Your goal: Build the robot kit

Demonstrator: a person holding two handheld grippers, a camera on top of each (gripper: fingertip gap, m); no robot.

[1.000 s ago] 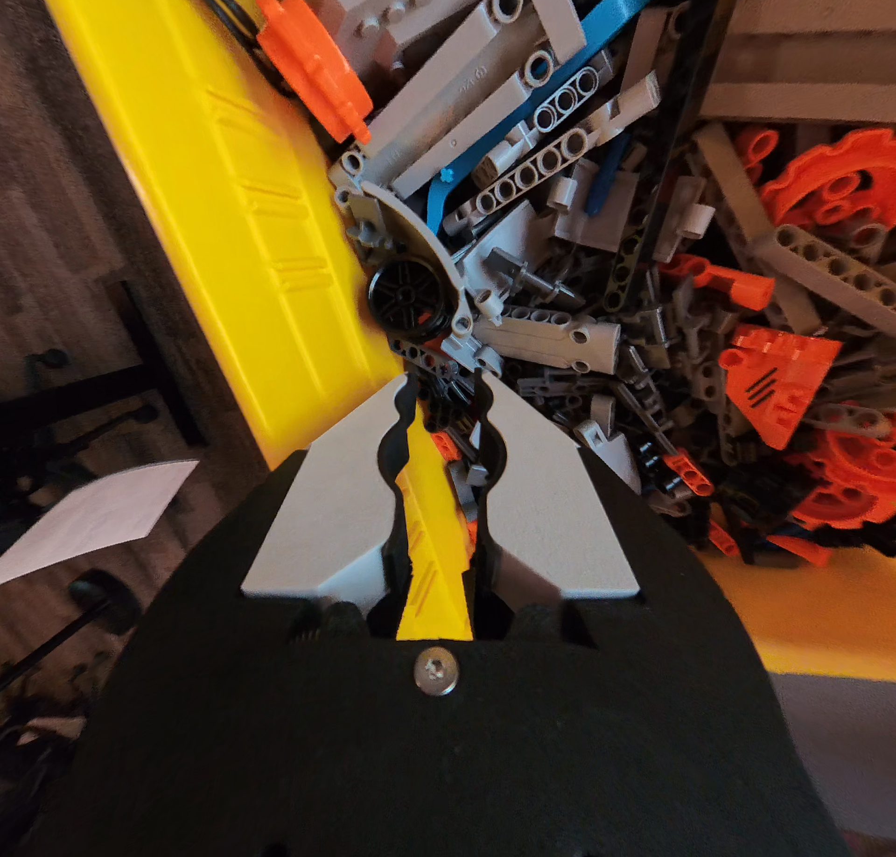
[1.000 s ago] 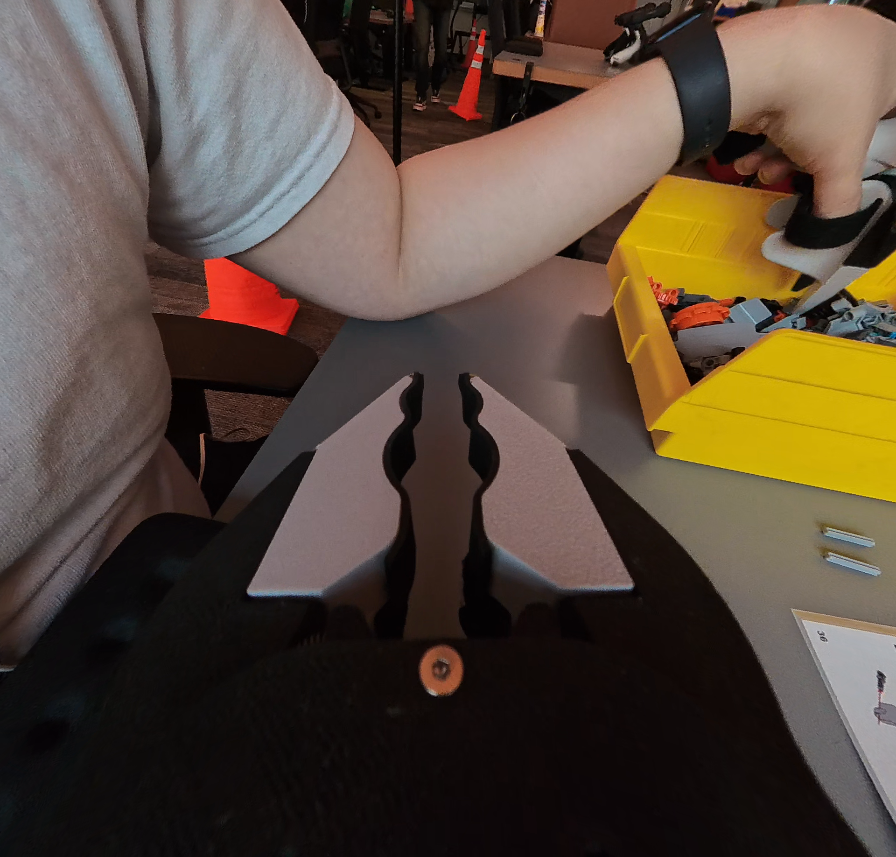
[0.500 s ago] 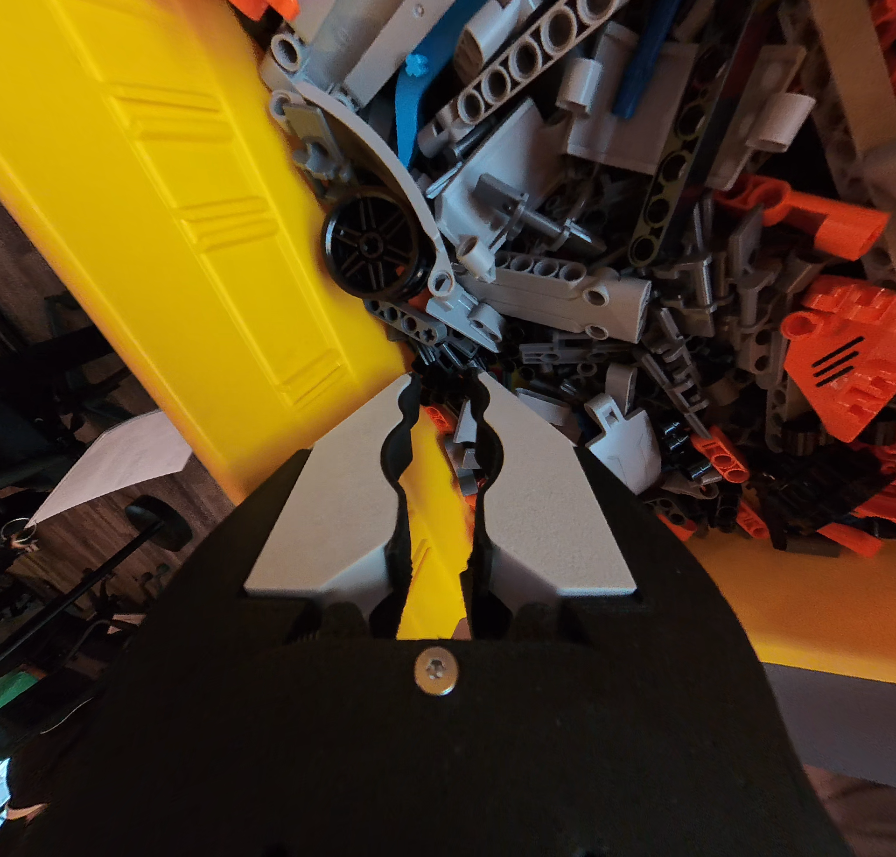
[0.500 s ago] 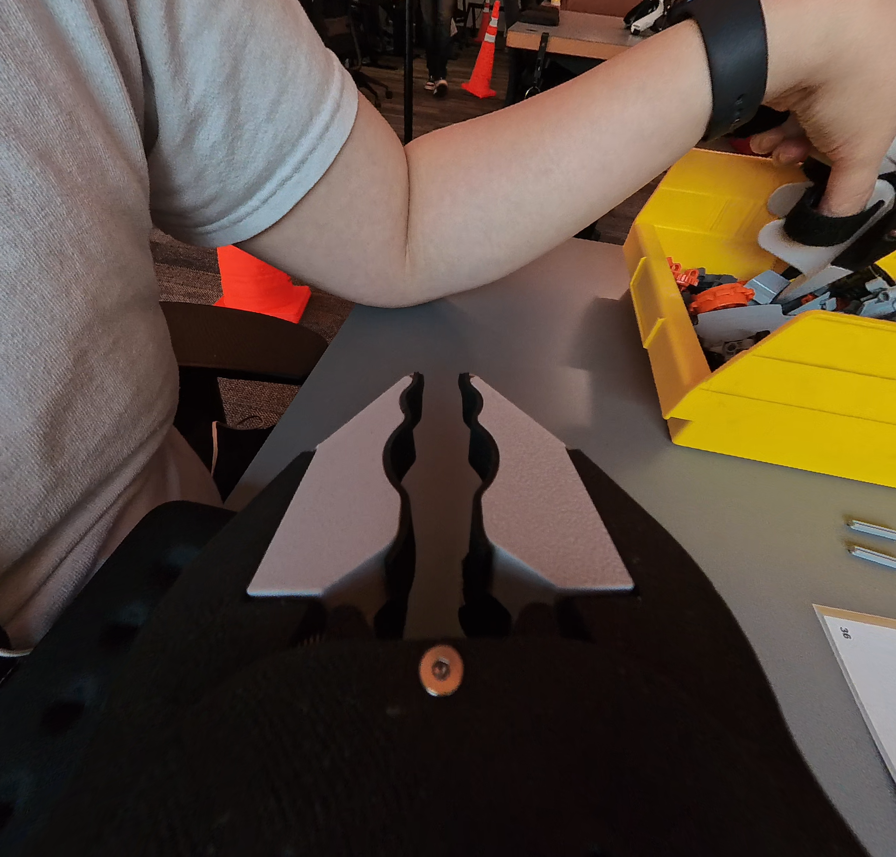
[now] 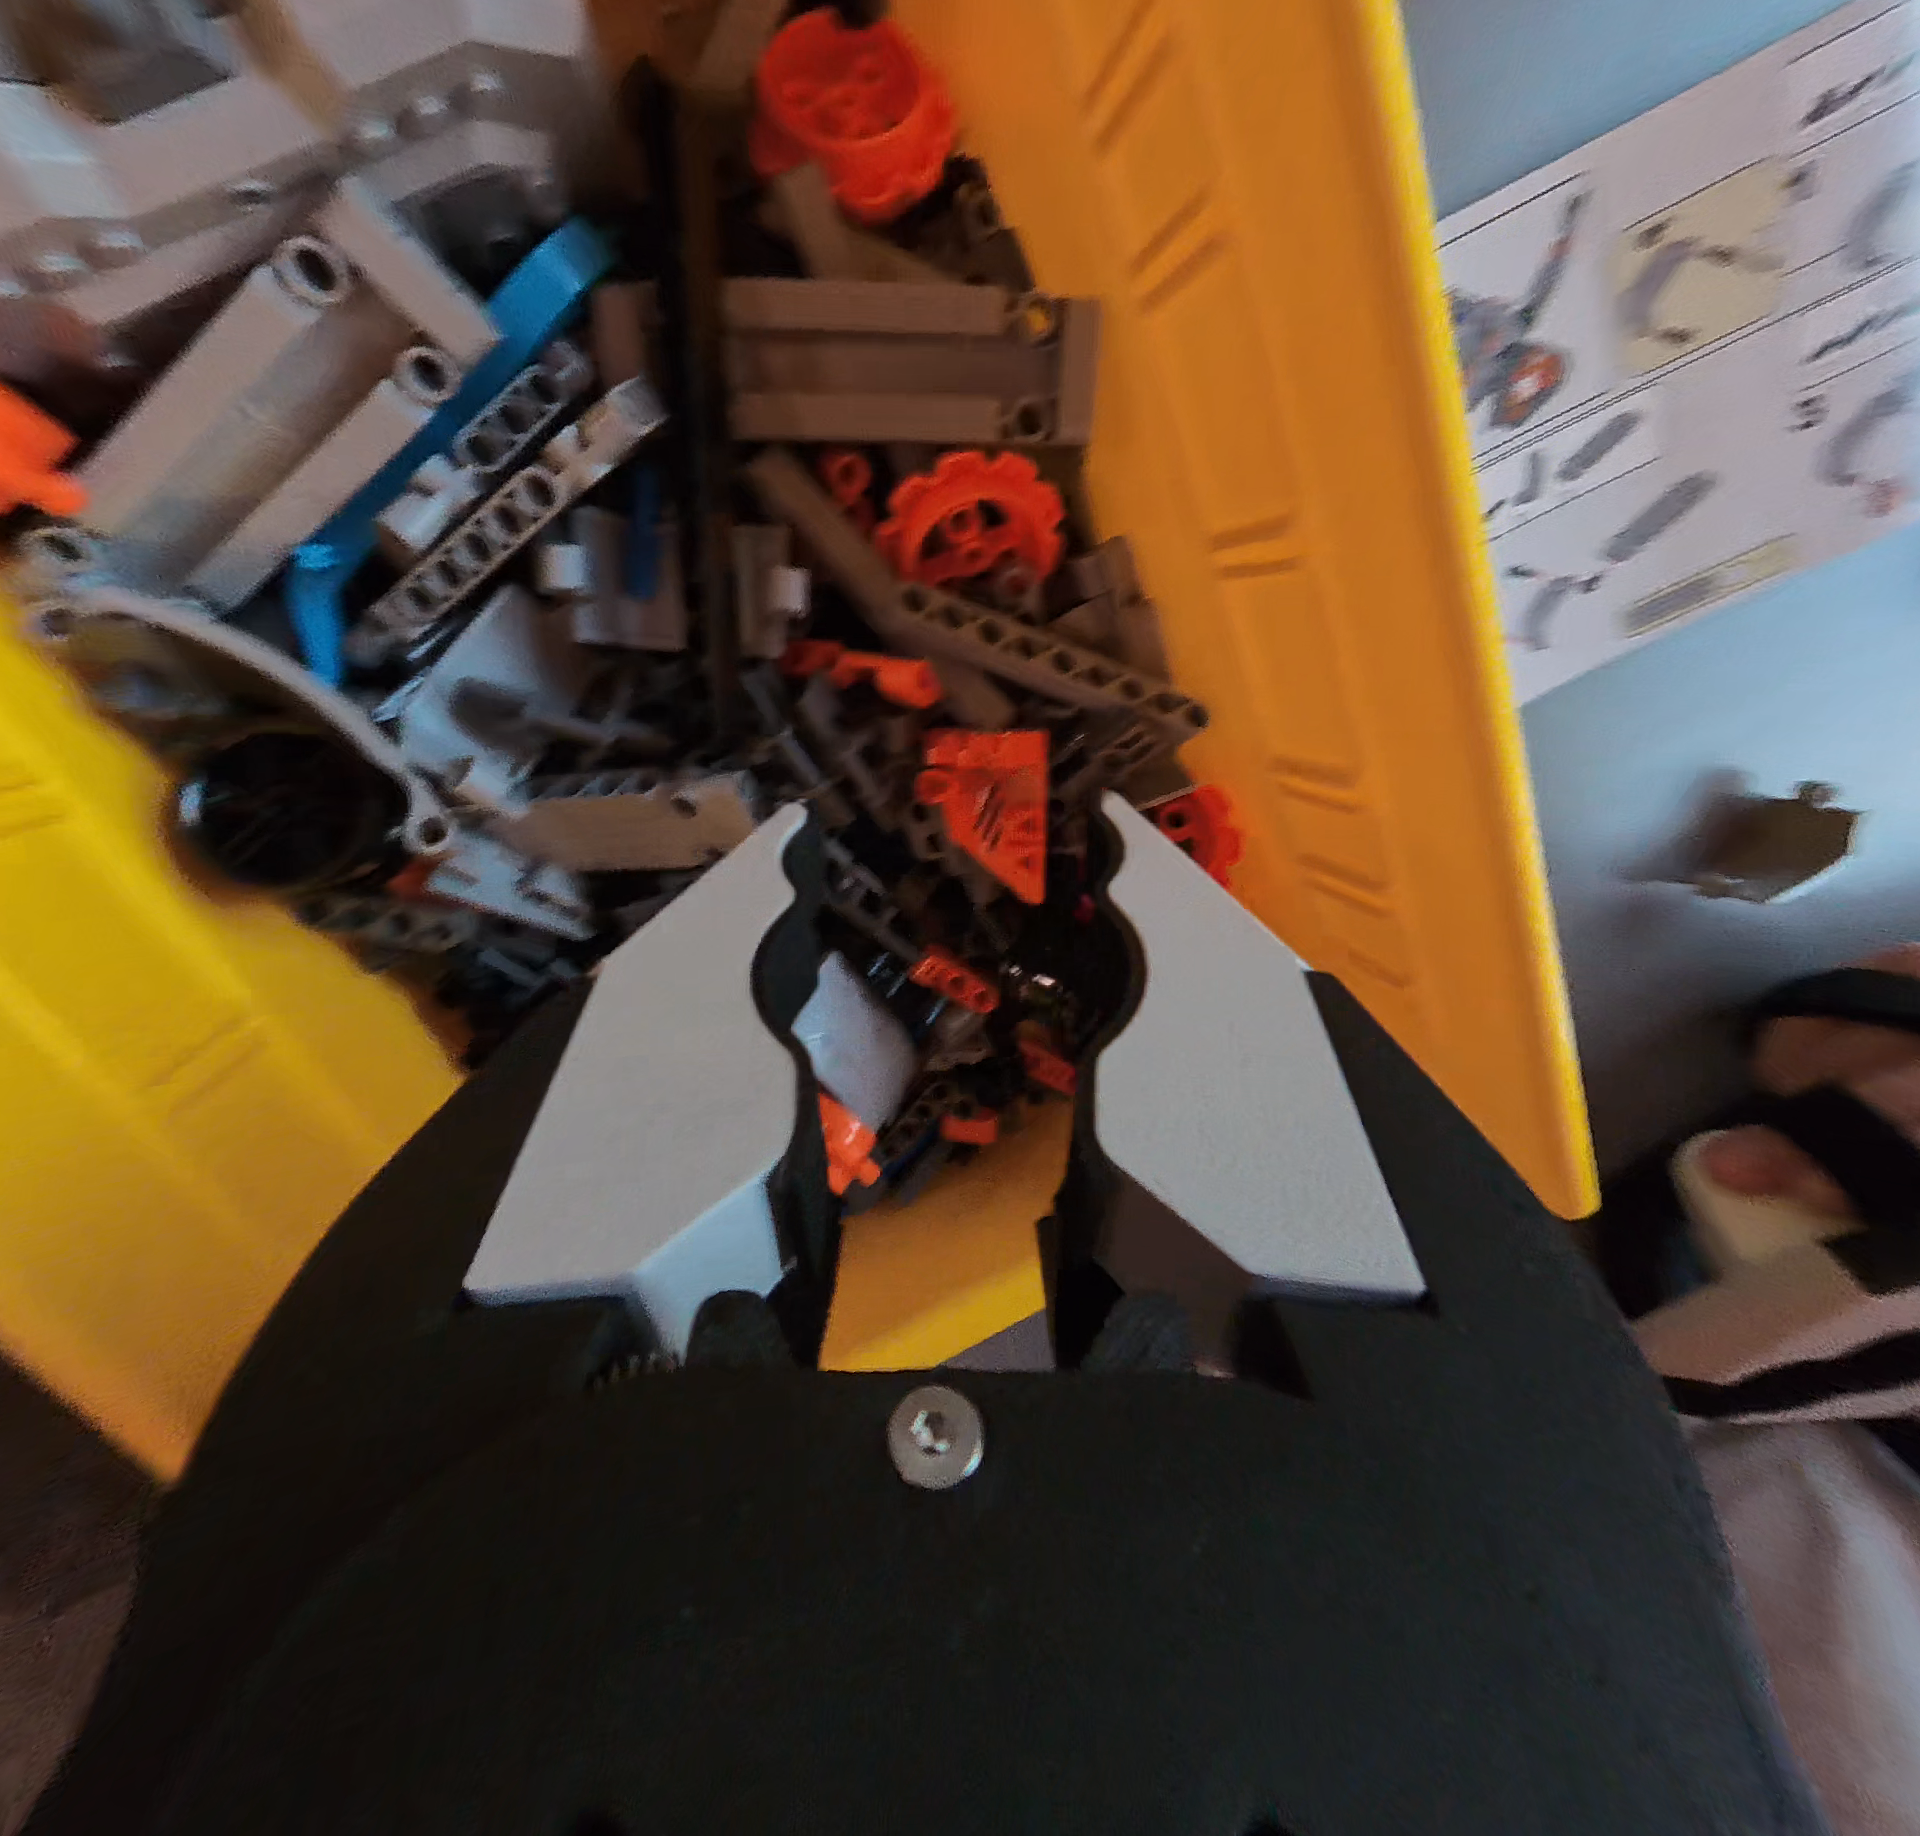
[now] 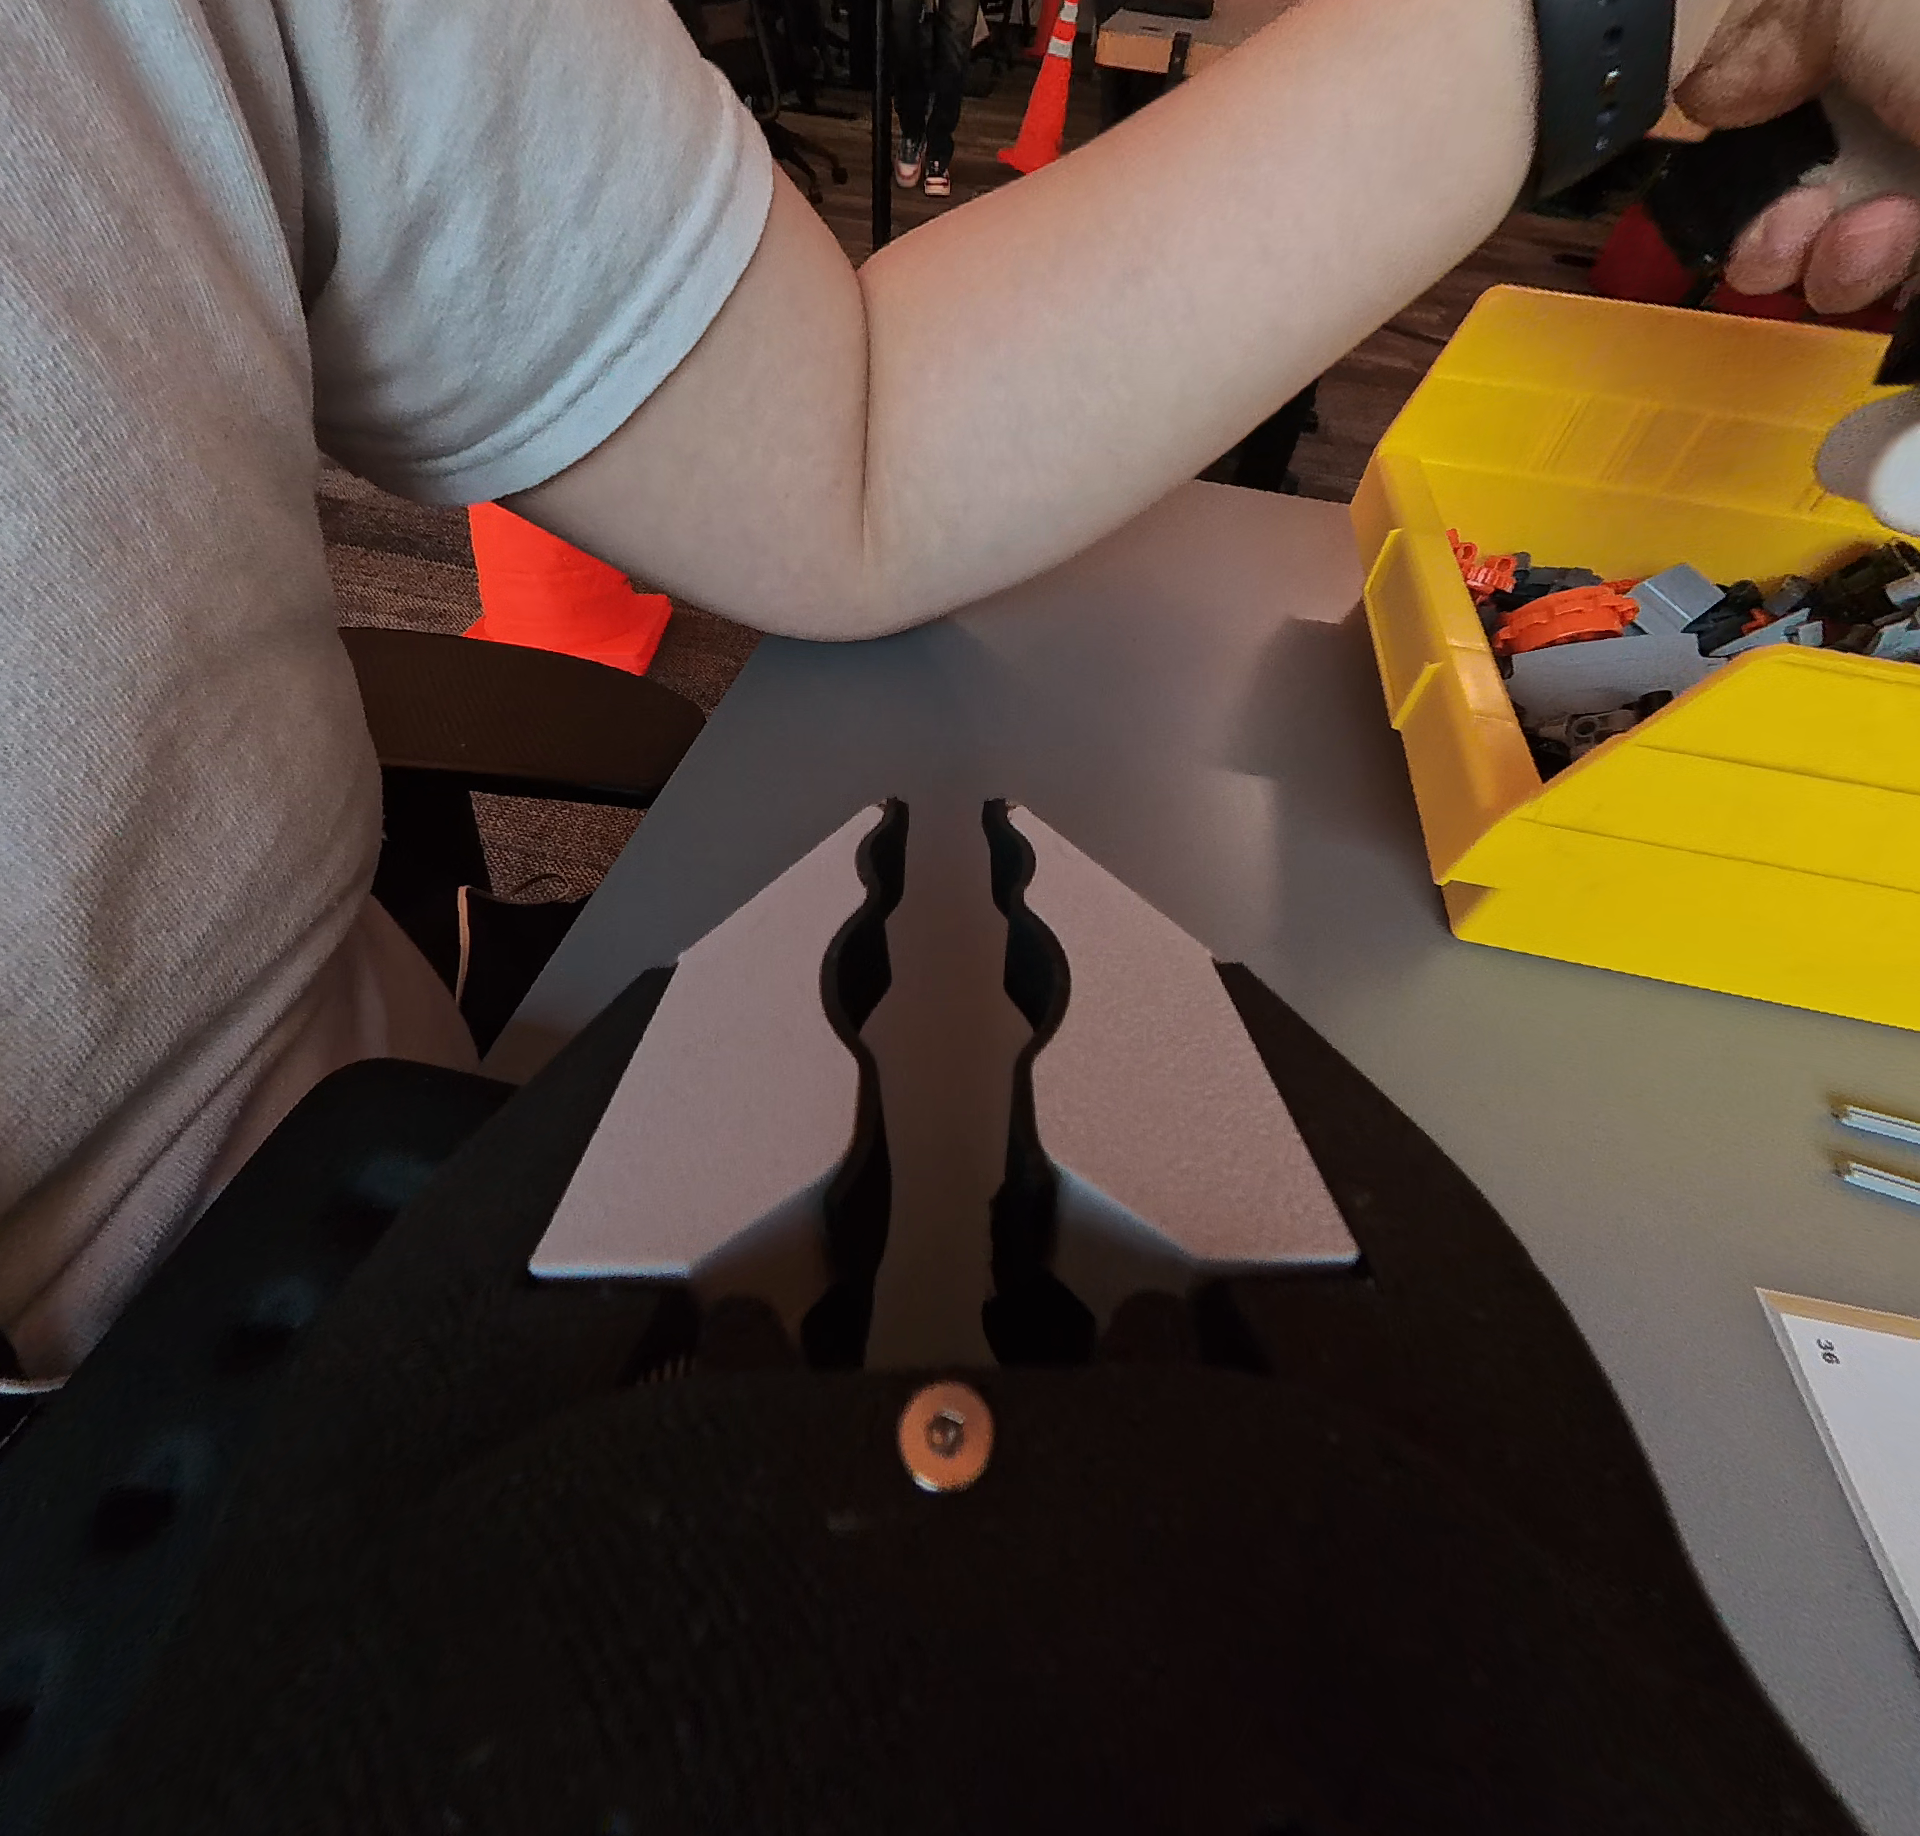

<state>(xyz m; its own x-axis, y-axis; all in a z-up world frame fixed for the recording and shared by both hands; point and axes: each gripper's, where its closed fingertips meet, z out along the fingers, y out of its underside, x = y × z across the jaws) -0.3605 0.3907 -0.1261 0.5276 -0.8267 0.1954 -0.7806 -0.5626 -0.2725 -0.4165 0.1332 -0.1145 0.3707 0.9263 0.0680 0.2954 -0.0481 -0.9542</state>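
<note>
**Now: left gripper over the parts bin, right gripper idle over the table**

Left wrist view. Left gripper hangs over the open yellow bin, jaws moderately wide with nothing between them. Picture is motion-blurred. Bin holds a loose heap of building-toy parts: grey beams, a blue strip, an orange gear, an orange drum, a black wheel. Nearest the tips is an orange wedge panel; a pale grey piece shows between the fingers, lower down. Instruction sheet lies on the table to the right of the bin.

Right wrist view. Right gripper is narrowly parted and empty, above the bare grey table, well apart from the bin at far right. Two small grey pins lie on the table at right. The person's forearm crosses above the table.

Risks, as I judge them: parts are tangled, so closing here could catch several at once or drag neighbours out. A slanted wedge may slip from the pads. Blur makes fine aim uncertain.
</note>
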